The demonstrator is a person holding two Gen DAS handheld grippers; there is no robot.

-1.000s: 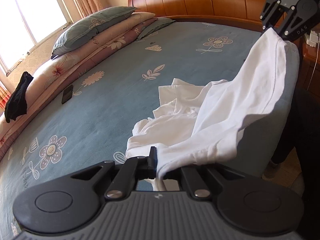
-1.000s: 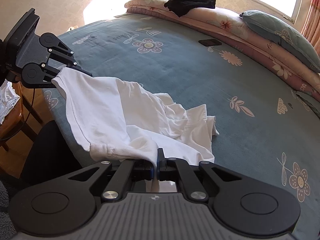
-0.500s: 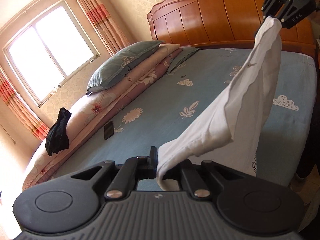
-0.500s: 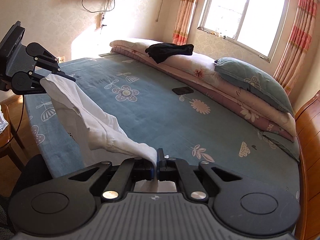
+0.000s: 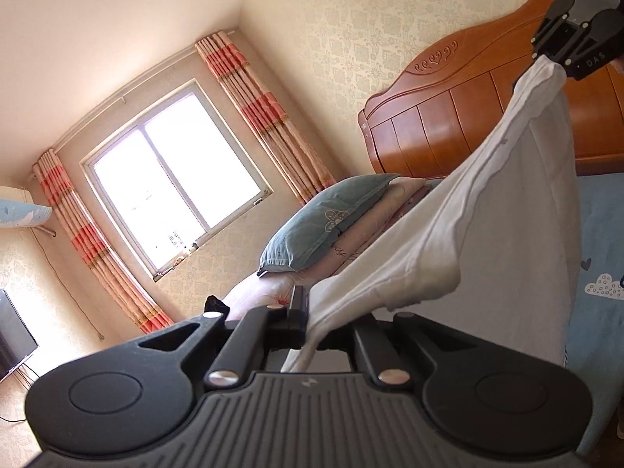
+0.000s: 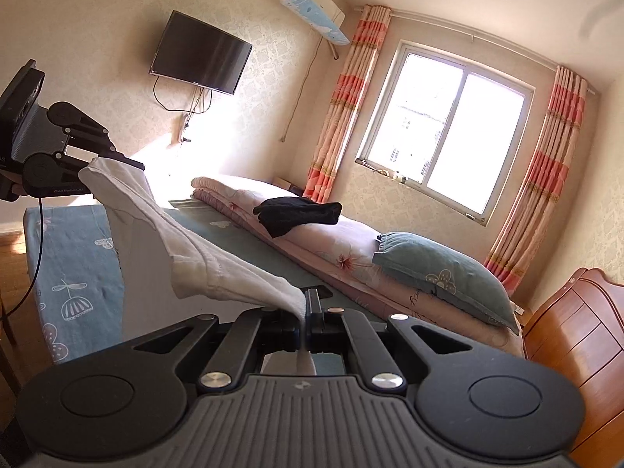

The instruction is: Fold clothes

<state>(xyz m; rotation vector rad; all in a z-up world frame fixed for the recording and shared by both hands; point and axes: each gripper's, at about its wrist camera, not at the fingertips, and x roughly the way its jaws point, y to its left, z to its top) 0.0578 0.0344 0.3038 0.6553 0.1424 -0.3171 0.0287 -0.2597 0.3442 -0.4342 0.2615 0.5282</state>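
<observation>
The left gripper (image 5: pixel 306 321) pinches one corner of the white shirt (image 5: pixel 487 234), and the right gripper (image 6: pixel 304 312) pinches the other, so the cloth hangs stretched between them in the air above the bed (image 6: pixel 78 257). Each pinch takes only a thin bit of edge; a hard tug apart could pull a corner free and drop the shirt in a heap. Farther off, the folded quilt (image 6: pixel 331 241) and pillow (image 6: pixel 440 269) lie along the far side, where a long throw could land on them.
</observation>
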